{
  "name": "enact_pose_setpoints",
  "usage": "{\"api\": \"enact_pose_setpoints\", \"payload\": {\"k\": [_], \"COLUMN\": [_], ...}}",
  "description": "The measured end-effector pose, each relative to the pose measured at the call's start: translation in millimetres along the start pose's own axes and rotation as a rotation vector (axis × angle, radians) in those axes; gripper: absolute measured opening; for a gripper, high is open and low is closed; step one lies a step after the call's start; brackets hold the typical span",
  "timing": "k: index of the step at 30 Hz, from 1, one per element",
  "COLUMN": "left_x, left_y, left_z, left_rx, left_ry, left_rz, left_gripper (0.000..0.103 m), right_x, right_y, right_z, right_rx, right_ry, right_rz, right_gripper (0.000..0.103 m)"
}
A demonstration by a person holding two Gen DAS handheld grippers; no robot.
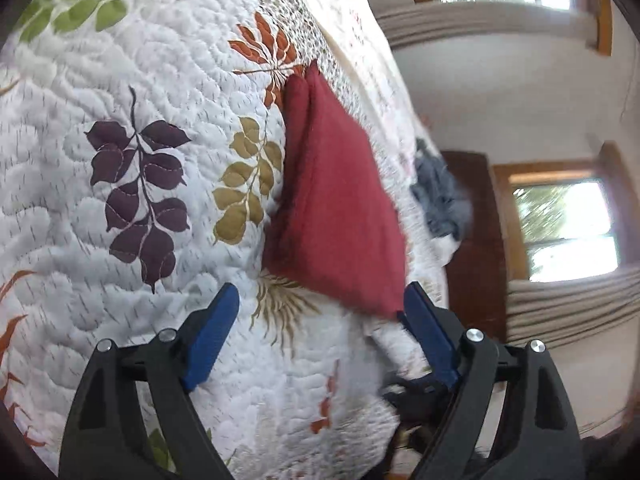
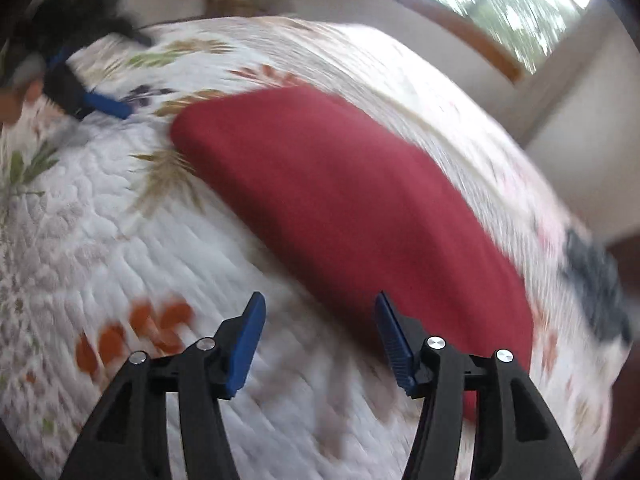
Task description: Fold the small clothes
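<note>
2 tongs gape, holding nothing: your left gripper and right gripper each have the folded red cloth just ahead, lying lengthwise between them

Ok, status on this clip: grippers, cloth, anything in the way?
Left gripper open, empty. Right gripper open, empty. Red cloth folded, flat on quilt. Grey garment beyond it, clear of the cloth.
</note>
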State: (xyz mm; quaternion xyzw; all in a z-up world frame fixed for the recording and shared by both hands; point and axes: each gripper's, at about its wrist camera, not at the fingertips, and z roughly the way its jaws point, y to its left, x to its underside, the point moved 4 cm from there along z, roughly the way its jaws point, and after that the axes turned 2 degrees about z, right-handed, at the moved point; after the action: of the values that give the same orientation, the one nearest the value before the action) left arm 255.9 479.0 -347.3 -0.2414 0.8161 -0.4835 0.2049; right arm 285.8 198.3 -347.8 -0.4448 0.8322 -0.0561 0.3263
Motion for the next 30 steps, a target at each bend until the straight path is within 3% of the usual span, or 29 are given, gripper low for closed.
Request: {"api": "enact_pose_setpoints", "payload": {"k": [5,13,15,19,21,26,30], "left_x": [-14,-38,-45,-61,-70,-110,-136], "left_y": [18,7,8,10,9,-2,-5], "left_z": [-13,-3,-2,10,16,41,82], "left_rx": [0.075,0.123,0.137,0.147,0.14,0.111,0.088], "left_ry": [-0.019,0.014,0.016,0.048,0.076,0.134,0.228], "left_rz": [-0.056,-0.024,-0.031,-0.059,-0.062,-0.066,-0.089], "left_gripper": [0.084,0.084,0.085,0.086,0.086,0.089,0.09], "right_x": [-35,-74,-80,-96,-101,-115,-124], "right_y": [49,92,102,105,98,75,62], "right_z": [23,56,67,80,83,63,53], "right_rx": [0.106,0.218,0.251,0.235,0.21,0.161,0.147], "right_ry": [-0.024,-0.062,-0.075,-0.084,-0.077,-0.131,-0.145], "right_rz": [-0.21,-0.359,-0.386,-0.357,-0.302,-0.173,-0.119], "right_gripper": [0.058,0.056,0.051,0.038,0.018,0.015,0.015]}}
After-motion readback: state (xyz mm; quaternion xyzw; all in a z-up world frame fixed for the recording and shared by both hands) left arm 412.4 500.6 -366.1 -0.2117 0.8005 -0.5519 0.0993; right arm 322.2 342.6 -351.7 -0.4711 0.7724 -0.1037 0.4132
